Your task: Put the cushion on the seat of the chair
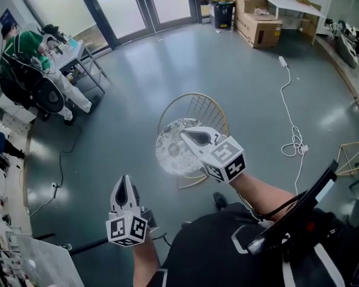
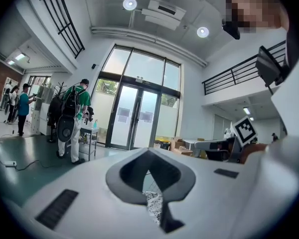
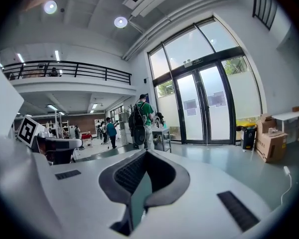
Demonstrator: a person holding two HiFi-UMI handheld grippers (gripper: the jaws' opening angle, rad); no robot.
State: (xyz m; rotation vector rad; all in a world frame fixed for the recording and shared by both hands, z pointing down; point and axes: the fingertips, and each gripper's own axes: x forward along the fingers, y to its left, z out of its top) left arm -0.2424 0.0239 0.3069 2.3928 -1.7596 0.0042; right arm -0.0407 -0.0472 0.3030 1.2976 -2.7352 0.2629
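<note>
A round, white, black-speckled cushion [image 1: 172,149] lies on the seat of a gold wire chair [image 1: 198,109] standing on the grey floor in the head view. My right gripper [image 1: 194,138] hovers over the cushion's right edge, shut with nothing in it. My left gripper [image 1: 124,188] is lower left of the chair, apart from it, also shut and empty. In the left gripper view a strip of the speckled cushion [image 2: 153,206] shows under the closed left gripper [image 2: 150,172]. The right gripper view shows the right gripper [image 3: 145,172] pointing towards the glass doors.
Cardboard boxes [image 1: 258,21] and a black bin [image 1: 223,14] stand at the back by the glass doors [image 1: 145,5]. A white cable [image 1: 293,133] runs over the floor on the right. A person in green [image 1: 25,45] sits at a desk far left.
</note>
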